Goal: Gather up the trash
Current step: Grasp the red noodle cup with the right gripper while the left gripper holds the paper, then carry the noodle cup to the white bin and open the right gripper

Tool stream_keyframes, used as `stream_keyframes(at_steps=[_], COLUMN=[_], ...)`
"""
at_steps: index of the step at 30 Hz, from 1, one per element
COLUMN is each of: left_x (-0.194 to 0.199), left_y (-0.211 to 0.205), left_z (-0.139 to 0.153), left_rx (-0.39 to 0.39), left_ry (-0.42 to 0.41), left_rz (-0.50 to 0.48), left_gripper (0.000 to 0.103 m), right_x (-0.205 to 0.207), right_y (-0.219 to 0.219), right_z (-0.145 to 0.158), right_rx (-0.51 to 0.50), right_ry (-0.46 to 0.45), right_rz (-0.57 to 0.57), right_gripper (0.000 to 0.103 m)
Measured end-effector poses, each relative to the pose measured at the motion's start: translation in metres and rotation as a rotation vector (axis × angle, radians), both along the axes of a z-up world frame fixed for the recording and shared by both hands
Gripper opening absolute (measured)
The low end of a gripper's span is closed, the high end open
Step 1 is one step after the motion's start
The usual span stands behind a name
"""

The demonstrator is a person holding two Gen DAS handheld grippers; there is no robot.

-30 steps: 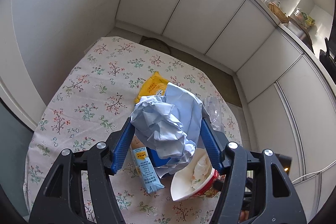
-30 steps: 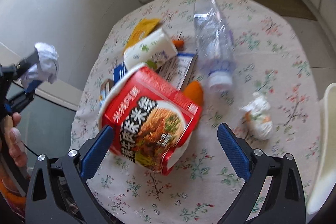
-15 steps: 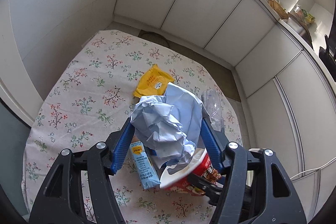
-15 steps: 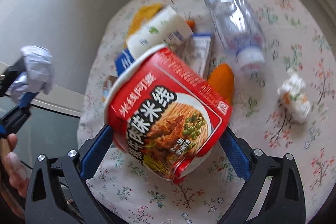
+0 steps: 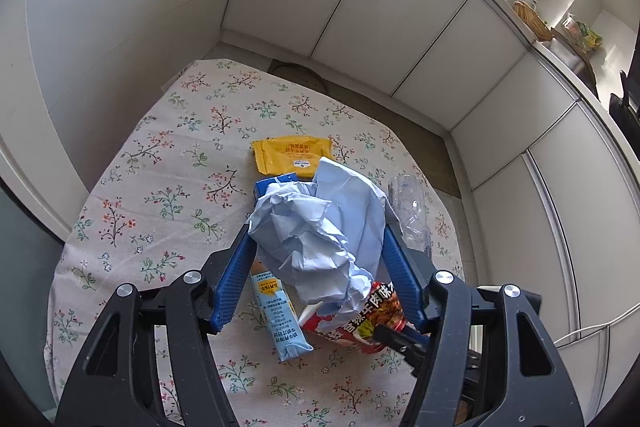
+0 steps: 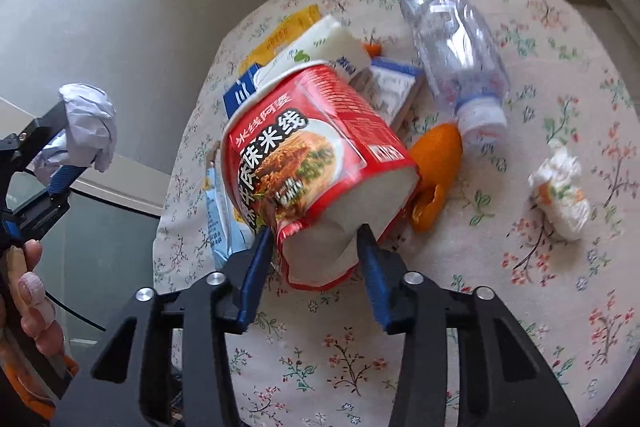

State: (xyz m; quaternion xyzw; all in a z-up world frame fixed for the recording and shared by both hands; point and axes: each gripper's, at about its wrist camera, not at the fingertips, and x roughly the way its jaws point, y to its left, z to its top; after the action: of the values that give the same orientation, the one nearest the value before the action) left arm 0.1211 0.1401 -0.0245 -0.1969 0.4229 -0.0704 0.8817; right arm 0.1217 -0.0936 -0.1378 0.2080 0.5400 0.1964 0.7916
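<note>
Looking steeply down from each gripper, close over the floral tablecloth, both catching the red noodle cup.

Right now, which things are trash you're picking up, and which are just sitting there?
Trash for the job: blue paper wad in the left claw, red noodle cup in the right claw, plastic bottle, orange peel, yellow wrapper, tissue ball.

Just there: flowered tablecloth, white cupboards.
</note>
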Motion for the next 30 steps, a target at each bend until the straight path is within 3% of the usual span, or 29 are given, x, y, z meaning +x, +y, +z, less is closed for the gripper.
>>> stream_keyframes(at_steps=[11, 30], left_x=[0.002, 0.001], left_y=[-0.006, -0.041], left_z=[0.001, 0.010], left_rx=[-0.001, -0.013], left_ry=[-0.004, -0.046], left_rz=[-0.014, -0.078], left_gripper=[0.061, 0.061], right_x=[-0.007, -0.032], right_y=[-0.019, -0.084], right_z=[0.036, 0.092], right_rx=[-0.112, -0.196], right_ry=[-0.172, -0.340], right_rz=[-0.037, -0.191], right_gripper=[0.034, 0.033])
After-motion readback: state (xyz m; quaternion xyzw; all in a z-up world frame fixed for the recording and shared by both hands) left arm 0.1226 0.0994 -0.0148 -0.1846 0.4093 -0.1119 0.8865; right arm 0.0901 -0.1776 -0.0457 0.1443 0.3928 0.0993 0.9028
